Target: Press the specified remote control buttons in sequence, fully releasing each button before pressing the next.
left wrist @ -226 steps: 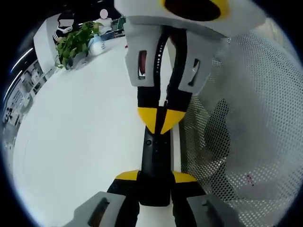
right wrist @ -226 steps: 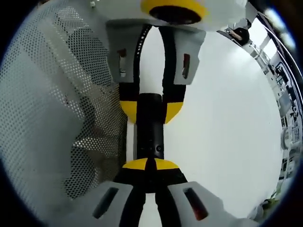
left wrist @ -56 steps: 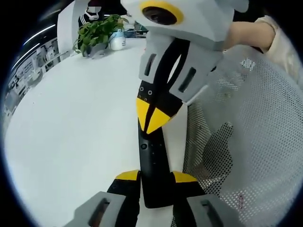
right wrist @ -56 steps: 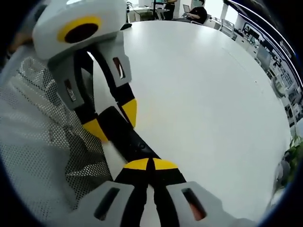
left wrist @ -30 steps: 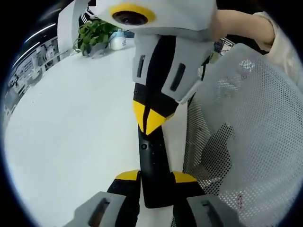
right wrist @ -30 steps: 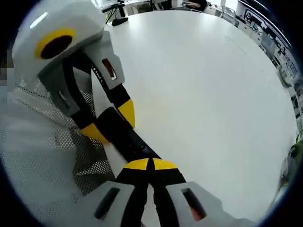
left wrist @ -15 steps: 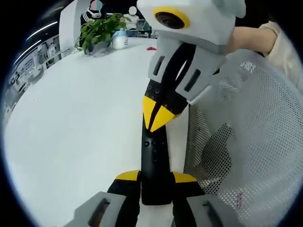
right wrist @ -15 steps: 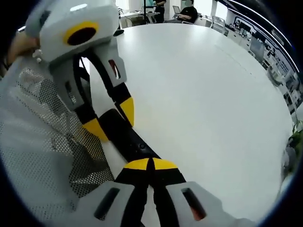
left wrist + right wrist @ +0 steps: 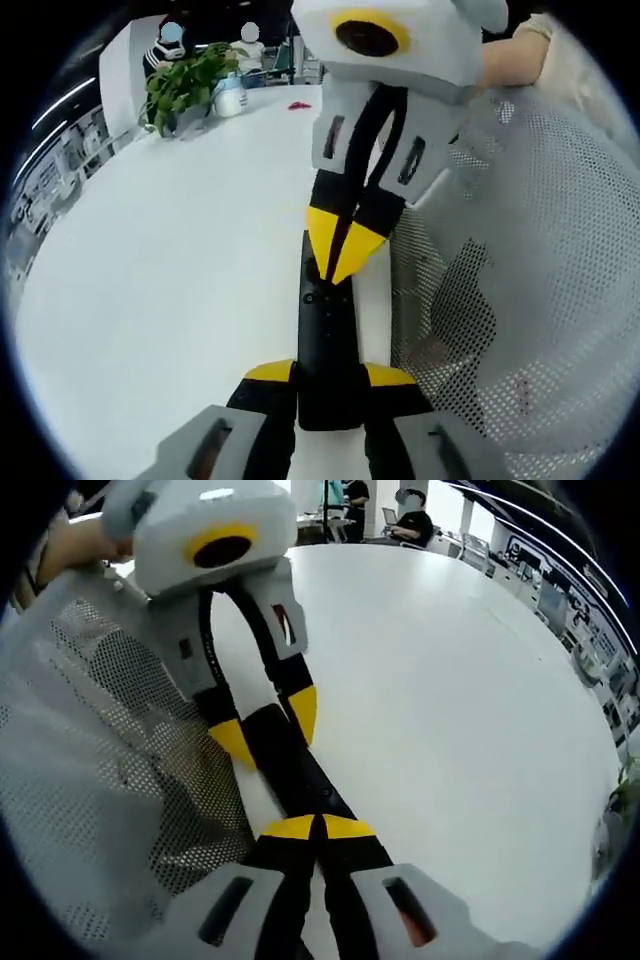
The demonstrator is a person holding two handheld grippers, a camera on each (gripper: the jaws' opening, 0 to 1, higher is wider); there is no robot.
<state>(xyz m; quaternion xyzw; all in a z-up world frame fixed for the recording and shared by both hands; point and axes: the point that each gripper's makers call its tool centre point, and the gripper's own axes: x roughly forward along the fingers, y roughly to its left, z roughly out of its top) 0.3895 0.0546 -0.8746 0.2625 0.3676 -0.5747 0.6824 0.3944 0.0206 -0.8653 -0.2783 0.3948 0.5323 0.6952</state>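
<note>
A slim black remote point(image 9: 326, 340) lies lengthwise between my left gripper's point(image 9: 328, 375) yellow-tipped jaws, which are shut on its near end. My right gripper point(image 9: 338, 268) comes in from the top, shut. Its yellow tips point down onto the remote's far part, just above two small round buttons point(image 9: 311, 297). In the right gripper view, my right gripper point(image 9: 318, 827) sits shut on top of the remote point(image 9: 290, 760). There the left gripper point(image 9: 268, 728) clamps the remote from the upper left.
All this hangs over the edge of a large white table point(image 9: 170, 260). White mesh fabric point(image 9: 520, 290) on a person fills the right side, with a hand point(image 9: 510, 60) behind the right gripper. A potted plant point(image 9: 185, 85) and a bottle point(image 9: 230, 97) stand at the far end.
The right gripper's shut tips have slid a little down the remote toward the round buttons. Both views have rolled slightly. The left gripper keeps its hold.
</note>
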